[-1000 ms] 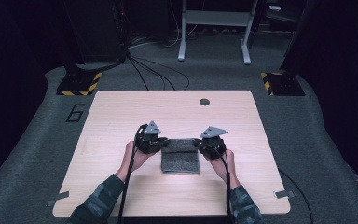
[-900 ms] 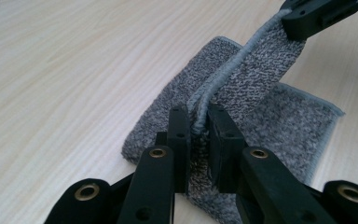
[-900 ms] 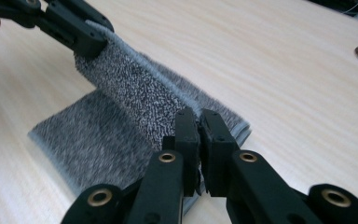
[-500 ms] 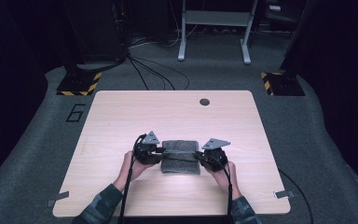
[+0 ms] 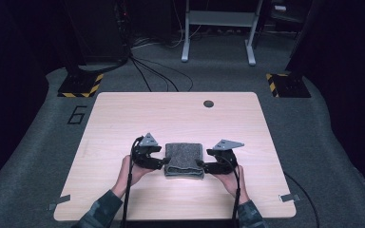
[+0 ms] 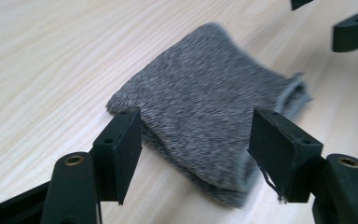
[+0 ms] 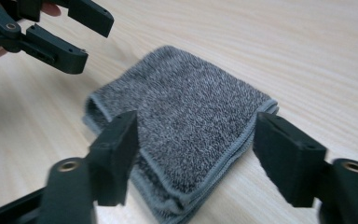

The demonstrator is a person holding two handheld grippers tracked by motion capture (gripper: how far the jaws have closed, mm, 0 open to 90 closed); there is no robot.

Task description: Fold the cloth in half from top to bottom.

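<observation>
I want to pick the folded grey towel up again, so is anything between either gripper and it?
Nothing visible. The folded grey terry towel lies alone on the light wooden table, with the left gripper and right gripper open at its two sides.

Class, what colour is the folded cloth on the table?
Mottled grey cloth with a lighter grey stitched edge; clearest in the right gripper view.

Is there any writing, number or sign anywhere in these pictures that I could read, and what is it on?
"6": a single large dark numeral on the grey floor, left of the wooden table.
The folded grey towel, the left gripper and the right gripper carry no lettering that I can make out.
</observation>
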